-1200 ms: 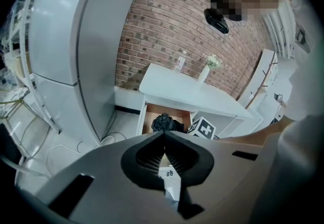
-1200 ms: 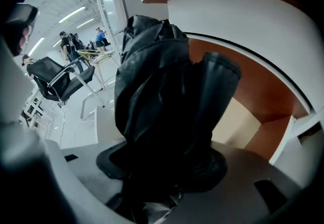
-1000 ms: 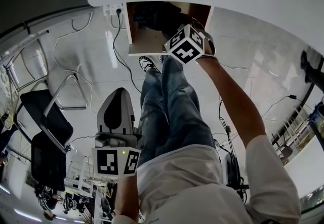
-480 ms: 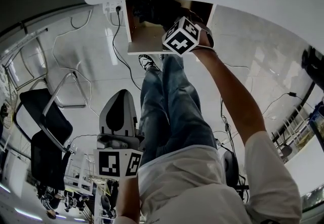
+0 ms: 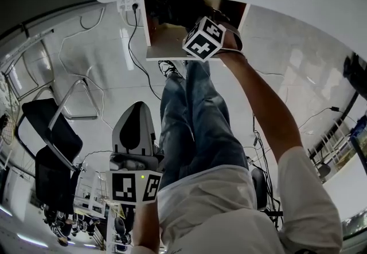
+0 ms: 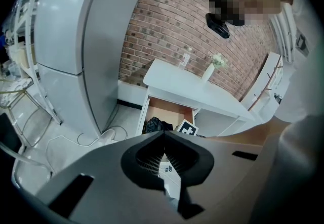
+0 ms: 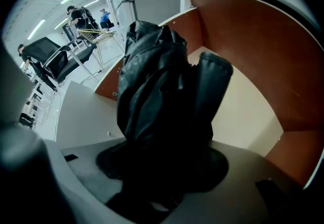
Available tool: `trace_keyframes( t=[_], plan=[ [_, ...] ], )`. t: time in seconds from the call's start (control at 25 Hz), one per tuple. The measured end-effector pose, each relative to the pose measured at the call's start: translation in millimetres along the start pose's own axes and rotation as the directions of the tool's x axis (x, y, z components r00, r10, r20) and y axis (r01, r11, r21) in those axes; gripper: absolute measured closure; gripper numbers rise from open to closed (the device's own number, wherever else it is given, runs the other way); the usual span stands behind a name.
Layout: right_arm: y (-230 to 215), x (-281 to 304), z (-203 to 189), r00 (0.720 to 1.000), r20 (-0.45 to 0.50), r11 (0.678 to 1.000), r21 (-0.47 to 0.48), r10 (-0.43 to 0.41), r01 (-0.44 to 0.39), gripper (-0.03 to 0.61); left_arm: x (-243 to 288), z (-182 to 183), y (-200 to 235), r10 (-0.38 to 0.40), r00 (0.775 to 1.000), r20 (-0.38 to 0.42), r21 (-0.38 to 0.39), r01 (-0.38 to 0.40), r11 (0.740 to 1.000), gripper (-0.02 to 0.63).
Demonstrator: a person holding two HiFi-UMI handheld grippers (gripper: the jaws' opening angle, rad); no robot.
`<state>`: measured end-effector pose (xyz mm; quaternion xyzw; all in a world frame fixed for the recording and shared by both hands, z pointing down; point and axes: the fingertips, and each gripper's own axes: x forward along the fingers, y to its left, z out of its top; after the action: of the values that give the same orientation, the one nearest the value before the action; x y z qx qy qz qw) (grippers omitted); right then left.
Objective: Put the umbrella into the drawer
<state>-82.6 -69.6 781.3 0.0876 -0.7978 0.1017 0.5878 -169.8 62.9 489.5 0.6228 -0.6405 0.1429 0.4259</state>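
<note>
Right tool (image 7: 162,163) grips the black umbrella (image 7: 154,86) low inside the open drawer (image 7: 245,112), ready for release; left tool (image 6: 164,160) clenched empty, parked aside.

My left gripper (image 6: 163,134) hangs with its jaws closed tip to tip. Beyond it, a white desk (image 6: 187,86) stands against a brick wall (image 6: 172,26), its drawer (image 6: 169,108) pulled open. A black umbrella (image 6: 153,125) sits inside, just beside my right gripper's marker cube (image 6: 188,128).
</note>
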Motion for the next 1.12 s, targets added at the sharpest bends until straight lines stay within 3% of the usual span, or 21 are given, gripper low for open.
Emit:
trace_keyframes(
  t=[1.12],
  plan=[
    [-1.3,16.1,-2.7,0.999,-0.038,1.000,-0.012,-0.017,0.016,0.302,-5.1,7.2,11.8,0.001,1.000,0.018,-0.007,-0.001,1.000,0.595]
  ],
)
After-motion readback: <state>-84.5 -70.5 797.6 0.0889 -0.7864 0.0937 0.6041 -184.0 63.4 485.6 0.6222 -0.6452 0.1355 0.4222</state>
